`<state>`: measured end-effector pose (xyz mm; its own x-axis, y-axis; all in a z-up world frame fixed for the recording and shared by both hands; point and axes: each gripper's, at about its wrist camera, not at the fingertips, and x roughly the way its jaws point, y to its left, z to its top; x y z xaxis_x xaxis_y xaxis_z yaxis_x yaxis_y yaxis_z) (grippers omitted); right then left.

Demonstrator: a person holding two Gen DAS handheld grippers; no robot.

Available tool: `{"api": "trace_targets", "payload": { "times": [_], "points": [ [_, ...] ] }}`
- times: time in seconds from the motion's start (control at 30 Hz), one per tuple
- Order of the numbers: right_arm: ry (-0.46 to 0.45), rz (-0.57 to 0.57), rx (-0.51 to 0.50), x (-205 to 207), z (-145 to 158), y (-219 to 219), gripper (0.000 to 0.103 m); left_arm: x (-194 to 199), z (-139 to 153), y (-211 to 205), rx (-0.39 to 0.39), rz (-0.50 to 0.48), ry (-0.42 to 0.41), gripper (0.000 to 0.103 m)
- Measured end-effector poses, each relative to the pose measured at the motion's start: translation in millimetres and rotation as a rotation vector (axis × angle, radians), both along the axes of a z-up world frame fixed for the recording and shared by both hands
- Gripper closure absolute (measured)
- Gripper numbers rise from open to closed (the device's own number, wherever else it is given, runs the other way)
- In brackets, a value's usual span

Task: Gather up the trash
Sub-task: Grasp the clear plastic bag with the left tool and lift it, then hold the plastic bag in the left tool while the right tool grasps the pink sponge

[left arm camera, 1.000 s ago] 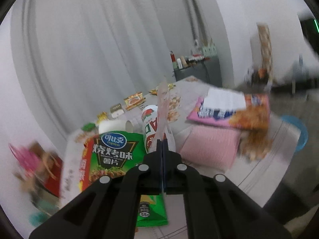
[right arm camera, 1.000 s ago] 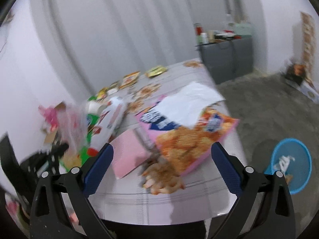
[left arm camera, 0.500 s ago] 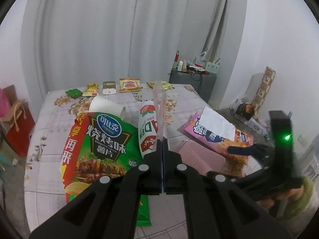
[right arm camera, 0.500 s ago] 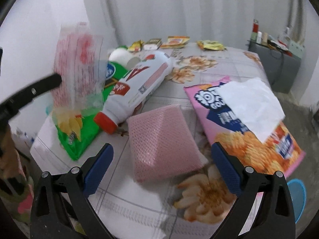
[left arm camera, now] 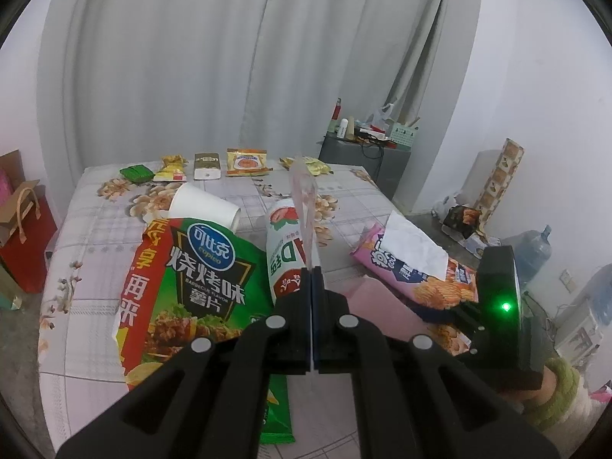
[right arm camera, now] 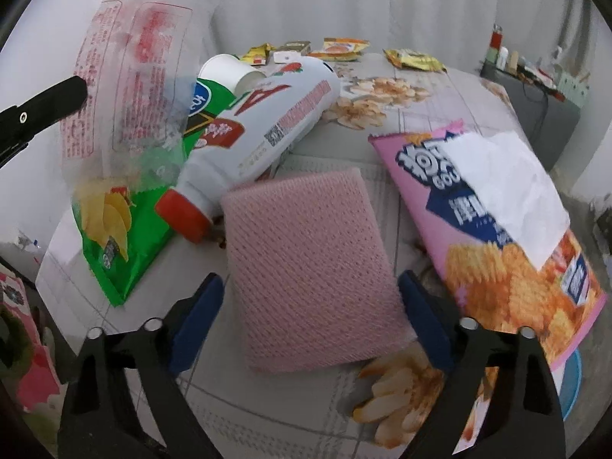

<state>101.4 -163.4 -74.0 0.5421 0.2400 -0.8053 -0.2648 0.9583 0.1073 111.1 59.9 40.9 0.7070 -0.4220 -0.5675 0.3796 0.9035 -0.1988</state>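
above the table's near edge (right arm camera: pixel 114 329), left tongs (left arm camera: pixel 311 267) pinch a clear wrapper (right arm camera: pixel 130 76); right tongs (right arm camera: pixel 310 298) gape astride the pink sponge (right arm camera: pixel 306 260).

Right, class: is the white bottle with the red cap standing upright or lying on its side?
Lying on its side. The white bottle rests lengthwise on the table, its red cap beside the pink pad.

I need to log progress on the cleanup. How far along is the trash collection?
Early. In hand: the left tool is shut on a clear printed wrapper. The right tool is open around the pink sponge. Left on the table: green chip bag, white bottle, paper cup, pink snack bag and small packets.
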Motion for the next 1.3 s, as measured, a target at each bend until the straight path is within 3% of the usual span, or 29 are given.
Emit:
{"api": "trace_targets", "payload": {
  "times": [0.53,0.73,1.0,1.3],
  "points": [
    [0.045,-0.102,0.039,-39,3,-21,0.022,-11,7,-4,0.007,-0.024,-0.017,0.103],
    [0.017,-0.121,0.077,-46,7,-30,0.016,-19,7,-13,0.014,-0.046,-0.010,0.103],
    [0.000,-0.092,0.118,-53,8,-38,0.011,-28,-3,-21,0.069,-0.036,0.018,0.103],
    [-0.004,-0.069,0.057,-46,4,-25,0.011,-23,-26,-30,0.142,-0.038,0.082,0.103]
  ]
}}
